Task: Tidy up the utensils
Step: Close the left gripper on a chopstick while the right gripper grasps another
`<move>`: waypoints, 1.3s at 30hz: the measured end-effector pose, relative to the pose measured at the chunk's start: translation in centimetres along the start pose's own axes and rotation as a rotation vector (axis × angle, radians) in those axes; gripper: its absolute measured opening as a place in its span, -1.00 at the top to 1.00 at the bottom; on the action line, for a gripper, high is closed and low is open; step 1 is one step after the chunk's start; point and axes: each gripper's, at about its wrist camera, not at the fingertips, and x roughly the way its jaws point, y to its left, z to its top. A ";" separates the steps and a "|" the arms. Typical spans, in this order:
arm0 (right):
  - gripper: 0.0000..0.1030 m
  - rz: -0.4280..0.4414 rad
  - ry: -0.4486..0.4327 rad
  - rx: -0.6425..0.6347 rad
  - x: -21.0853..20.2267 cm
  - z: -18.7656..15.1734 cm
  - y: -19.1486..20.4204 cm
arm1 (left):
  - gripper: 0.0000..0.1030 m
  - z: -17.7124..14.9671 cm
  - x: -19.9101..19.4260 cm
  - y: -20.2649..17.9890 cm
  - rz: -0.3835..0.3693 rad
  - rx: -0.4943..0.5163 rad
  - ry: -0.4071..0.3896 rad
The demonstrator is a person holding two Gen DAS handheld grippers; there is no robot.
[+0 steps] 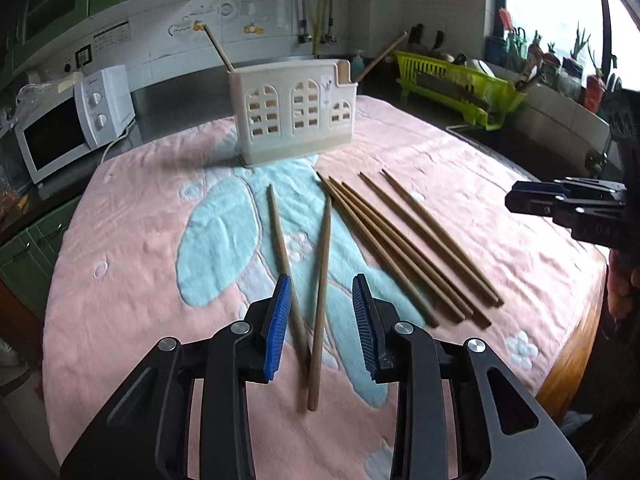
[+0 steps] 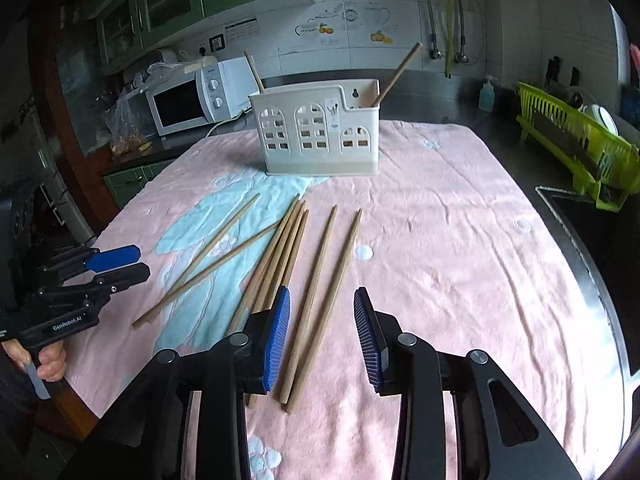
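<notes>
On pink towel with pale blue pattern (image 1: 460,184): seven loose brown wooden chopsticks (image 2: 276,264) — crossed pair, cluster of three, parallel pair. Behind them, one cream plastic utensil holder with arched cutouts (image 1: 294,116), upright, holding two more chopsticks (image 1: 218,46), one at each end. Left gripper (image 1: 322,324) wide open, empty, blue pads straddling crossed pair (image 1: 320,280). Right gripper (image 2: 322,332) wide open, empty, above parallel pair (image 2: 324,276). One white microwave (image 2: 192,98) behind.

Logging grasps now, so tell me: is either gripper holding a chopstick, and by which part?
Neither holds anything. The left gripper and right gripper are both open above the loose chopsticks on the pink cloth.
</notes>
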 end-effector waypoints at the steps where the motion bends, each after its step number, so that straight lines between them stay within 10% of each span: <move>1: 0.36 0.005 0.009 0.010 0.1 -0.4 -0.1 | 0.38 -0.4 0.3 -0.1 -0.001 0.009 0.010; 8: 0.36 -0.013 0.044 0.064 0.8 -2.1 -0.7 | 0.67 -1.9 2.4 0.2 0.007 0.049 0.068; 39: 0.36 -0.006 0.091 0.093 2.5 -2.8 -0.9 | 0.79 -1.9 4.8 -0.7 -0.019 0.115 0.156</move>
